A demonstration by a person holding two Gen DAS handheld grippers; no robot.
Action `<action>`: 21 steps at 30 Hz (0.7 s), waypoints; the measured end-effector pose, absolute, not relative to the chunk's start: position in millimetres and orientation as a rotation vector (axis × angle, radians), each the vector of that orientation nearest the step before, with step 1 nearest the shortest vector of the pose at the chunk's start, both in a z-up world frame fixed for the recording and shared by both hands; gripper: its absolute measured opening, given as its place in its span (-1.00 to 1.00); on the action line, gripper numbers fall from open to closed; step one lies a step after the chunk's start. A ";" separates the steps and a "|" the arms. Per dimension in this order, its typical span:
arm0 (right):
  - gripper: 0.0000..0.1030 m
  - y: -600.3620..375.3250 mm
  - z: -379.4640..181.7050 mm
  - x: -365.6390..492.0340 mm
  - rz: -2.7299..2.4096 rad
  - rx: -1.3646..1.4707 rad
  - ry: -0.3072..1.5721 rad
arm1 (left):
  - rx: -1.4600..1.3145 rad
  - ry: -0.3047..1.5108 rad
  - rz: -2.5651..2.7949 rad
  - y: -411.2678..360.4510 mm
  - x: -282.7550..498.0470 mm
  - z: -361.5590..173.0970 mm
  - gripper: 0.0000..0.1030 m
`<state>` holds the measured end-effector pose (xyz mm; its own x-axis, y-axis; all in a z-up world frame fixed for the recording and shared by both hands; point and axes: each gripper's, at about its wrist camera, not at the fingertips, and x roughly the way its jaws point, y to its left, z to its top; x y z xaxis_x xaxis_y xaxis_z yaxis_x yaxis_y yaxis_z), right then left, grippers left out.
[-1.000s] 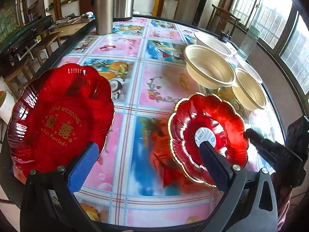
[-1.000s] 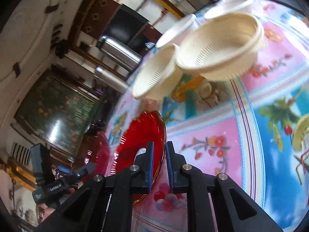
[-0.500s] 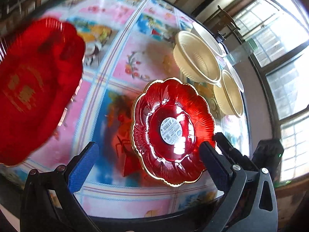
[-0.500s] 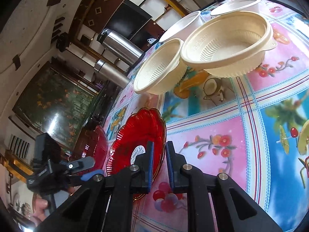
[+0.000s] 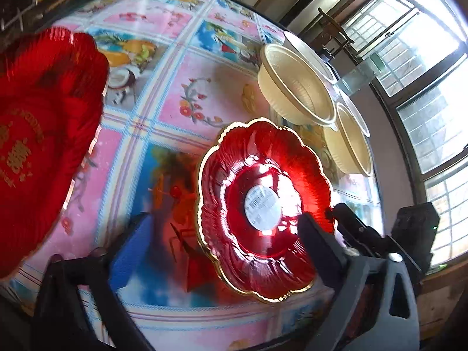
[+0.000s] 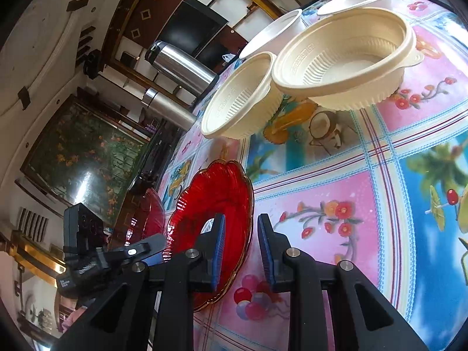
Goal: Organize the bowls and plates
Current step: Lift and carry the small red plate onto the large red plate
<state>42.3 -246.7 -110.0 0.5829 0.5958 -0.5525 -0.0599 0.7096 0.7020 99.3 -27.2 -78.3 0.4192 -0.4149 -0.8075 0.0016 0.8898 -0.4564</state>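
Gold lettering and large gold characters printed on the big scalloped red plastic plate (image 5: 38, 134) at nine o'clock, too blurred to read. Round white barcode sticker (image 5: 262, 207) at the centre of the smaller gold-rimmed red flower-shaped plate (image 5: 228, 219), print illegible. Embossed marks along the inner rim of the nearest cream plastic bowl (image 6: 345, 58) at one o'clock, undecipherable.

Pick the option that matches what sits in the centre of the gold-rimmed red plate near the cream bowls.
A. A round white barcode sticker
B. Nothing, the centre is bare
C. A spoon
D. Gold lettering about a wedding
A: in the left wrist view, the gold-rimmed red plate carries a round white sticker with a barcode at its centre; the gold lettering is on the other red plate at the left.
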 end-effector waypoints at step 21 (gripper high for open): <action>-0.87 -234.9 -90.3 27.9 0.309 0.525 0.778 | -0.282 1.014 -0.260 -34.8 89.6 -84.8 -0.75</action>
<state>27.9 -234.9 -90.3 0.6773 0.4490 -0.5829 -0.0728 0.8292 0.5542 89.6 -34.8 -84.8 0.5039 -0.3411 -0.7936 0.0823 0.9335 -0.3490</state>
